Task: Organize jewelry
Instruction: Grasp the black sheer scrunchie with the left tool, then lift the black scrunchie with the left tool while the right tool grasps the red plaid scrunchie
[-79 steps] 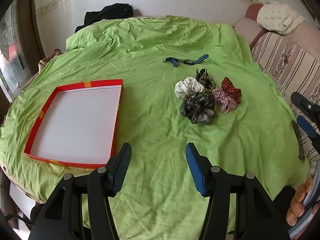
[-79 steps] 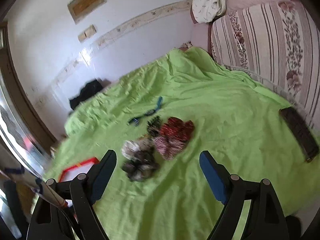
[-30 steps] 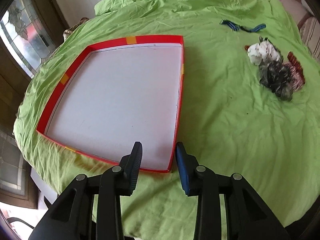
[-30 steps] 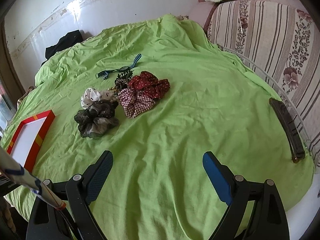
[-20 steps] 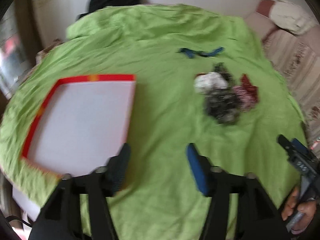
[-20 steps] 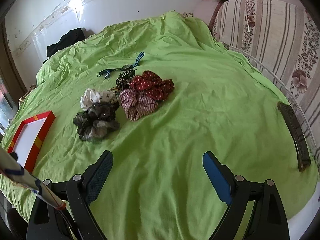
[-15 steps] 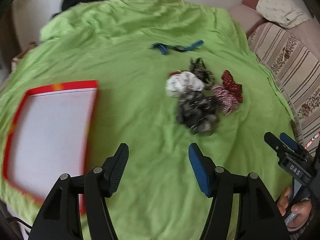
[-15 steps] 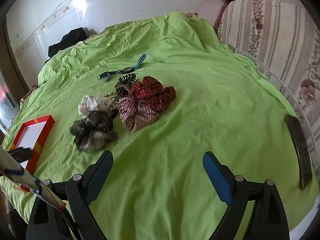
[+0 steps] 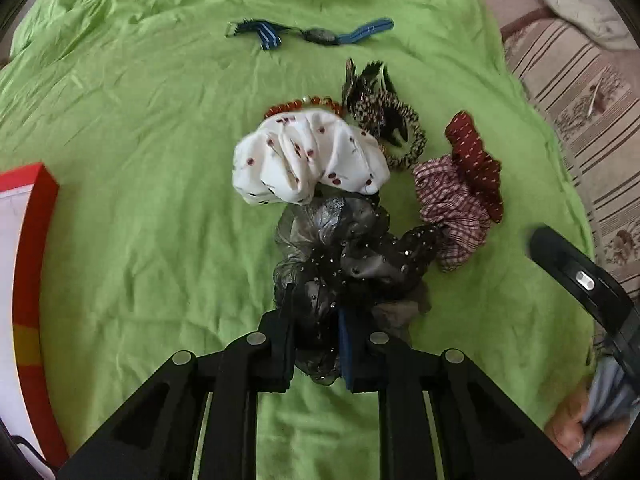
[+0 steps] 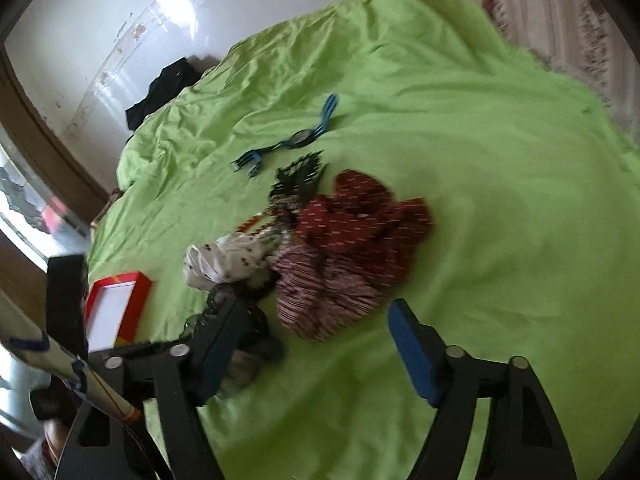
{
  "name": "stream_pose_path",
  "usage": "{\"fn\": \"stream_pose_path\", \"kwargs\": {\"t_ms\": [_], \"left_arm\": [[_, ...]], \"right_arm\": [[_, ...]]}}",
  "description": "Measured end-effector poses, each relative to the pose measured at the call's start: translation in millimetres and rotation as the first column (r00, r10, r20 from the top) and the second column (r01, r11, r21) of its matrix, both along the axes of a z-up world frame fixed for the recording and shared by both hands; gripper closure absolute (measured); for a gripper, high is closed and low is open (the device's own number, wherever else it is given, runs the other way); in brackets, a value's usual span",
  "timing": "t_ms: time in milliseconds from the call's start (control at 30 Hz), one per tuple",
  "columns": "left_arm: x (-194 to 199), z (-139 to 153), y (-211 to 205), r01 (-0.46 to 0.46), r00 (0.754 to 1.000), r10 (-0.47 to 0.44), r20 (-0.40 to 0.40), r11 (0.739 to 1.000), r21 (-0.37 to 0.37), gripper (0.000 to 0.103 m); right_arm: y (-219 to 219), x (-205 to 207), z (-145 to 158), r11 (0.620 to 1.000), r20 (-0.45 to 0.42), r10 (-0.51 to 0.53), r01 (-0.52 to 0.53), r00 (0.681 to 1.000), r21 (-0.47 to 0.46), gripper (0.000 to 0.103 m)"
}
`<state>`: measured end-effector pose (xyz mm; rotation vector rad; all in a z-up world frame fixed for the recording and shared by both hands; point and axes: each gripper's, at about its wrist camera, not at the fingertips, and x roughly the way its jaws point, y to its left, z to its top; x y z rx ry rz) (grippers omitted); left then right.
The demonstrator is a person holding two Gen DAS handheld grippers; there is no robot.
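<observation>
Closing on the near edge of the black sheer scrunchie (image 9: 352, 256), your left claw (image 9: 316, 344) now has dark netting bunched between its nearly shut pads, where half a second ago it hung wide and empty over bare cloth. The scrunchie otherwise lies on the green bedspread (image 9: 140, 208), touching the white dotted scrunchie (image 9: 308, 156) behind it and the checked scrunchie (image 9: 452, 208) to its right. Your right claw (image 10: 316, 348) has swung in over that checked scrunchie, its jaws wide but narrowing with nothing yet pressed between them. The red-edged tray (image 9: 28, 248), a second ago directly under your left claw, now sits well apart at the left margin and appears empty. Judged from this, the first pickup is under way and nothing is sorted. Beaded bracelet (image 9: 304, 104), feathered piece (image 9: 380, 108) and blue-strapped watch (image 9: 316, 34) lie untouched beyond.
</observation>
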<state>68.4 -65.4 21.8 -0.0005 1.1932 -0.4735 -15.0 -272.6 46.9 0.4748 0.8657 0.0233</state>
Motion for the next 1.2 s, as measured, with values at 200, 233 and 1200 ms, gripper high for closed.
{"fn": "stream_pose_path", "kwargs": {"t_ms": [200,233,1200], "left_arm": [[-34.8,24.2,30.7,0.027,0.998,-0.026,0.052,0.999,-0.026,0.086],[-38.6,24.8,33.0,0.037,0.998,-0.036,0.054,0.999,-0.027,0.086],[-133.7,14.3,104.5,-0.098,0.995,0.096,-0.04,0.993,-0.061,0.075]], "right_arm": [[25.7,29.8,-20.3,0.995,-0.042,0.061,-0.064,0.997,-0.077,0.027],[28.7,34.5,-25.0,0.993,-0.056,0.056,-0.061,0.997,-0.1,0.03],[50.9,-130.1,3.8,0.999,-0.054,0.026,-0.028,0.998,-0.032,0.027]]}}
